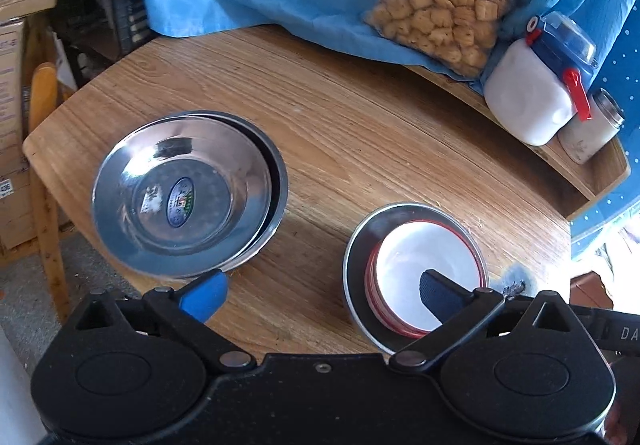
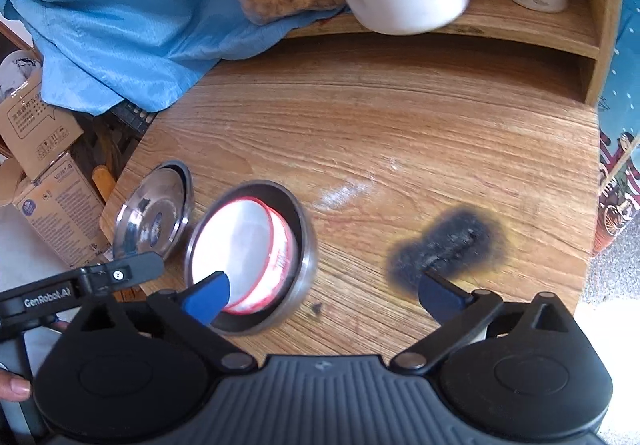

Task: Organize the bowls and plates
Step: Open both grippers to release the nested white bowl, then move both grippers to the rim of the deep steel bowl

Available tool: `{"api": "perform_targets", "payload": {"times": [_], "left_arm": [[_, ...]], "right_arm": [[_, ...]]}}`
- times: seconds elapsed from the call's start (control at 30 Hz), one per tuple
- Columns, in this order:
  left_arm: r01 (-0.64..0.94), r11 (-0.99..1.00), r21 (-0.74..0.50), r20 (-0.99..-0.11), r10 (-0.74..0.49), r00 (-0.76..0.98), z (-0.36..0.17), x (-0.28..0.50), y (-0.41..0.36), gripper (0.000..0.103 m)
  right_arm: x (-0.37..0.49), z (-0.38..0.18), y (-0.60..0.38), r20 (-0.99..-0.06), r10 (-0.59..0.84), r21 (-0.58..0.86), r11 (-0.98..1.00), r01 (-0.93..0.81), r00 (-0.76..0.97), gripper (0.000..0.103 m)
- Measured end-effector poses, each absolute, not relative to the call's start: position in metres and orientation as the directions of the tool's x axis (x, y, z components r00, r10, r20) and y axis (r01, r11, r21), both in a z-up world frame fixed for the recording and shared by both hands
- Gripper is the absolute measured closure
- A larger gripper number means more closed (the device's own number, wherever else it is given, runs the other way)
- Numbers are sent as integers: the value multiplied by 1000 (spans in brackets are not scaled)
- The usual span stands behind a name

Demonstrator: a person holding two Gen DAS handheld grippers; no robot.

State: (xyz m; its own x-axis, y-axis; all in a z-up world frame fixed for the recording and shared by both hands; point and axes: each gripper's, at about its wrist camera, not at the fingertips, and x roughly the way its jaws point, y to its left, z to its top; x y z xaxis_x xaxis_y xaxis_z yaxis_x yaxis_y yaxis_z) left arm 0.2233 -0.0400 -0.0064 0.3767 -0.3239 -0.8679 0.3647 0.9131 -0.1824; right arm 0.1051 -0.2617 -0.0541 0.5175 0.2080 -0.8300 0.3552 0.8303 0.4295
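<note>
From the left wrist, the left gripper [image 1: 320, 291] tilted down over the wooden table [image 1: 360, 125], jaws wide and empty, between stacked steel plates [image 1: 184, 193] and a white bowl [image 1: 424, 265].

From the right wrist, the right gripper [image 2: 324, 295] also gaped empty beside that bowl [image 2: 244, 241].

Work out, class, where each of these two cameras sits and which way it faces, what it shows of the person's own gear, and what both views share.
Left wrist: on the left gripper, aimed steeply down at the wooden table; its open fingers frame the steel plates and white bowl.
Right wrist: on the right gripper, also aimed down, open and empty; a hand shows at the left edge.
Shared: plates, bowl, burn mark, snack bag.
</note>
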Motion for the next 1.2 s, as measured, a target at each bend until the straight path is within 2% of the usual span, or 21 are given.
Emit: {"api": "perform_targets", "payload": {"times": [0.2, 0.47, 0.7, 0.83, 0.93, 1.2], "left_arm": [[284, 936, -208, -851, -317, 419, -4, 209, -42, 1], [284, 949, -135, -849, -259, 460, 5, 191, -53, 1], [160, 964, -211, -868, -260, 423, -10, 185, -42, 1], [118, 975, -189, -871, -222, 438, -21, 180, -38, 1], [99, 987, -126, -884, -157, 440, -26, 178, -41, 1], [71, 995, -67, -880, -92, 466, -16, 181, -34, 1]], "right_arm": [[88, -55, -261, -834, 210, 406, 859, 312, 510, 0], [71, -58, -262, -828, 200, 393, 873, 289, 524, 0], [60, -60, -272, -842, 185, 372, 880, 296, 507, 0], [61, -64, -277, -857, 166, 339, 894, 292, 487, 0], [66, -64, -280, -865, 149, 319, 900, 297, 479, 0], [82, -66, -274, -863, 177, 327, 910, 255, 474, 0]]}}
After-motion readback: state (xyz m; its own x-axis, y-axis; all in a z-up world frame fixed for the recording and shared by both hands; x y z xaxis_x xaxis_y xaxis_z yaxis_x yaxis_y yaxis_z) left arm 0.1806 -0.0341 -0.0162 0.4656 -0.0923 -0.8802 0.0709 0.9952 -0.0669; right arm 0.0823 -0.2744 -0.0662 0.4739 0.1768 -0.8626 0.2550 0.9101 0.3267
